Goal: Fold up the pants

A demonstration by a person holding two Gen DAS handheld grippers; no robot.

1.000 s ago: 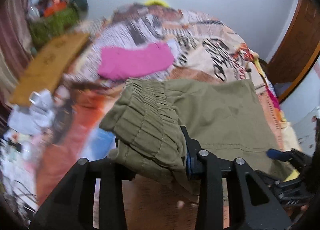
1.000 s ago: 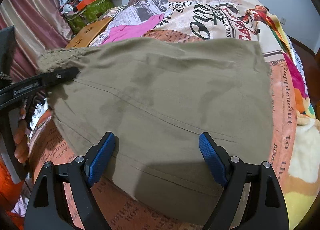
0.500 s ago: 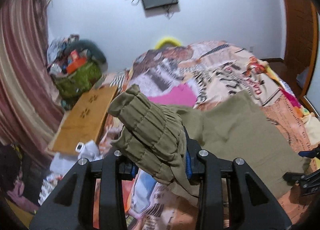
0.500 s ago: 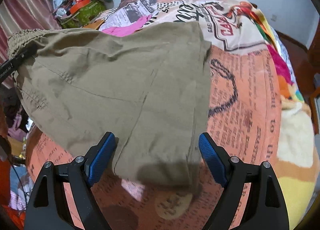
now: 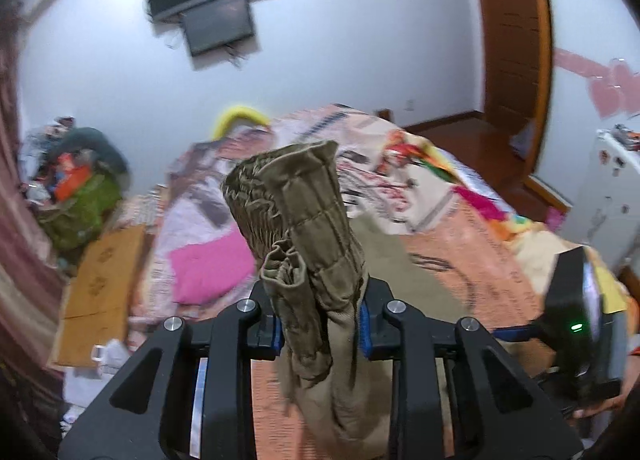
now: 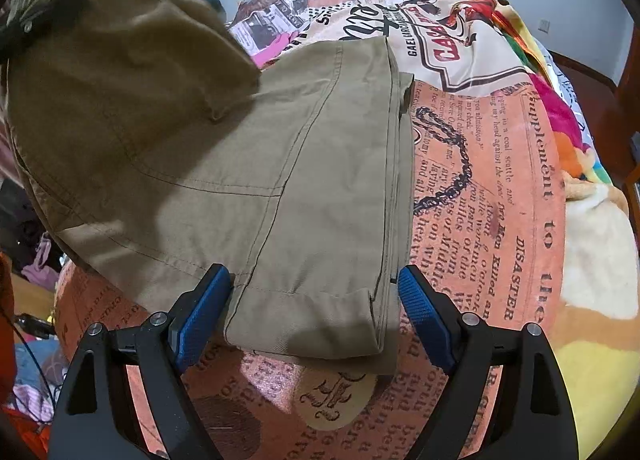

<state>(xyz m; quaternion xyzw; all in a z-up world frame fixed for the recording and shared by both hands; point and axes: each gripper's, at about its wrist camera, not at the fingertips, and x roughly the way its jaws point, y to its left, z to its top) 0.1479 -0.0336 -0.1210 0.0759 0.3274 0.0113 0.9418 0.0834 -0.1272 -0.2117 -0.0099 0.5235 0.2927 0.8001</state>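
**Waistband up in your left gripper, legs flat on the bed**

Your left gripper (image 5: 320,334) has the gathered elastic waistband (image 5: 296,212) of the olive pants (image 6: 280,188) pinched between its blue pads. The jaws have just been closing further, and the bunched cloth sits squarely between them. The waistband stands up above the jaws like a stubby column. More olive fabric hangs below them toward the bed (image 6: 500,200).

Your right gripper (image 6: 316,308) hangs over the near end of the pants with its jaws spread wide. One blue pad sits at each side of the folded hem (image 6: 312,324). The left pad overlaps the cloth edge in the picture. You cannot tell from the right wrist view whether either pad touches the fabric; nothing is pinched.

The leg part of the pants lies flat on the bed's newspaper-print cover, layers stacked, long edge running away from your right gripper. The upper part lifts off the bed to the upper left of that view, where the black tip of your left gripper bites it.

Around:
- pink garment (image 5: 212,268) on the bed beyond the pants, well apart
- wooden board (image 5: 104,272) beside the bed at left
- heap of clothes and bags (image 5: 76,196) against the far wall
- two dark screens (image 5: 208,0) mounted on that wall
- wooden door (image 5: 516,36) at right
- your right-hand device (image 5: 580,320) at the right edge of the left wrist view, green light on
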